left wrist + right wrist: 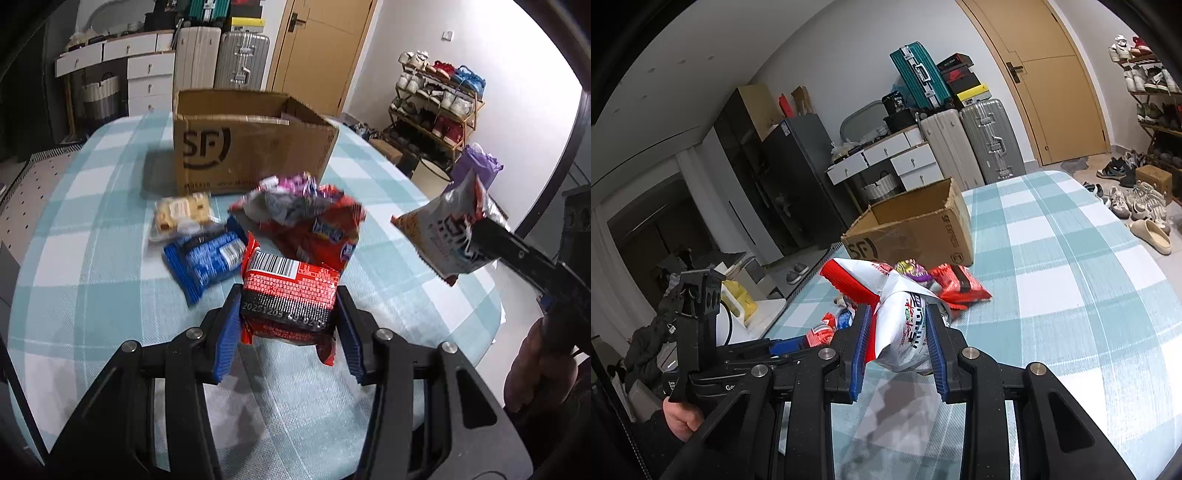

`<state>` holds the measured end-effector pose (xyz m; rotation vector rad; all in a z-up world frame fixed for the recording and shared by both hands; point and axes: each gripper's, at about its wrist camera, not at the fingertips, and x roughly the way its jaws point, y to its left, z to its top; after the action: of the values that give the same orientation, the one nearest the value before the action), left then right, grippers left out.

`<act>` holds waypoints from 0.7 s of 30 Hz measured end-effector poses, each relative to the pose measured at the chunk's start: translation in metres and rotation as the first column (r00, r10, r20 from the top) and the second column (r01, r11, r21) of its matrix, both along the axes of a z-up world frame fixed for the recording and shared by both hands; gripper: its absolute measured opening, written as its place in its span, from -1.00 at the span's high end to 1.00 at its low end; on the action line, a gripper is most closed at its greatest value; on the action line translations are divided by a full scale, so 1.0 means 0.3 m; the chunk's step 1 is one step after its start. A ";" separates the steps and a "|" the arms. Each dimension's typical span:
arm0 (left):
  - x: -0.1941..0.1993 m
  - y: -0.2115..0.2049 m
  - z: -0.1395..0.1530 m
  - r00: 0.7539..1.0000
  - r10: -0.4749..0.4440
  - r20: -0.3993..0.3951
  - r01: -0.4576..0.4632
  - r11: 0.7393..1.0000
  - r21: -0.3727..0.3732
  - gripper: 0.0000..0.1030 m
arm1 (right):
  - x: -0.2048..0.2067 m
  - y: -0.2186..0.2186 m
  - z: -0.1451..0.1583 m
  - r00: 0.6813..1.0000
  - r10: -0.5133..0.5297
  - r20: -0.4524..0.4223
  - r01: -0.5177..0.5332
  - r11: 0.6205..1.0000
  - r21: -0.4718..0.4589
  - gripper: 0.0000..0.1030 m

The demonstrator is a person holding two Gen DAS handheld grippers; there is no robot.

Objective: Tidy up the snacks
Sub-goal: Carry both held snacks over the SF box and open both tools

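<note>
My left gripper (288, 295) is shut on a red and black snack packet (290, 295) with a barcode, held just above the table. My right gripper (897, 314) is shut on a white and red snack bag (897, 317), lifted above the table; it also shows at the right of the left wrist view (447, 232). An open SF cardboard box (251, 144) stands at the back of the table, also in the right wrist view (912, 229). In front of it lie a blue packet (207, 258), a beige biscuit packet (181, 214), a red bag (314, 229) and a purple wrapper (291, 184).
The table wears a teal and white checked cloth (92, 258). Its right edge drops to the floor by a shoe rack (436, 107). Suitcases (221, 59) and a drawer unit (147, 74) stand behind the table. Loose shoes (1137, 206) lie on the floor.
</note>
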<state>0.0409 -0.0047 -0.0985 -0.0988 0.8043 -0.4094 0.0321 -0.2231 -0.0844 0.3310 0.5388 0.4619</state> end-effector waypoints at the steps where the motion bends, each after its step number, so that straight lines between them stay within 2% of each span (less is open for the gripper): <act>1: 0.003 0.005 0.013 1.000 0.002 0.008 -0.002 1.000 -0.003 0.13 | 0.004 0.004 0.006 1.000 0.005 0.003 -0.005 1.000 0.005 0.43; 12: 0.065 0.032 0.162 0.995 0.005 0.098 -0.001 0.999 -0.045 0.13 | 0.070 0.056 0.084 0.999 0.030 0.041 -0.030 1.000 -0.011 0.43; 21: 0.161 0.064 0.302 0.985 0.018 0.173 -0.007 0.998 -0.065 0.13 | 0.179 0.080 0.176 0.996 0.034 0.082 -0.034 0.999 -0.002 0.43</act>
<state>0.0891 0.0145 -0.0077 -0.1266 0.6188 -0.4258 0.0857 -0.1991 -0.0315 0.3010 0.4653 0.5064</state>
